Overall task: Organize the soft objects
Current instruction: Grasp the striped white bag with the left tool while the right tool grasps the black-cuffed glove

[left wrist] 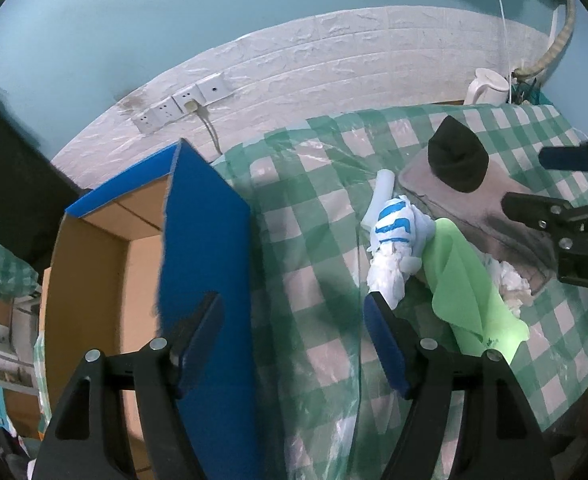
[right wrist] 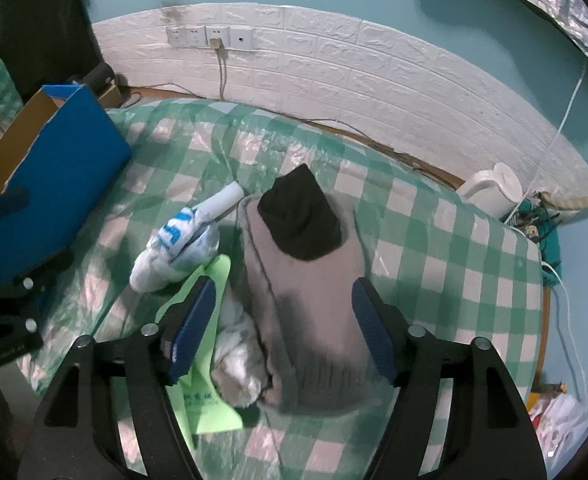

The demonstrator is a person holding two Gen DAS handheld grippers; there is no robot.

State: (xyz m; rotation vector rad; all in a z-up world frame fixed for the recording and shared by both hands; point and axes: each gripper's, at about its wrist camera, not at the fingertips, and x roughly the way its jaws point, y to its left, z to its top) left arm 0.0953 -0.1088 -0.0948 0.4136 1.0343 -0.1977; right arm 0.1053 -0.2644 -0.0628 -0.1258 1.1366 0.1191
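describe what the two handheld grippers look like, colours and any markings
Both the left gripper and the right gripper have matte black angular frames with cut-out openings, silver round bolt heads at the pivots, and flat dark blue ribbed pads. White lettering shows on the right one's body.

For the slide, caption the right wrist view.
Open right claw above a grey, black-toed sock on the checked tablecloth.

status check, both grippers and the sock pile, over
Left gripper open, empty, beside blue box. Right gripper open over grey sock, not gripping. Green cloth and white socks crowd its left side.
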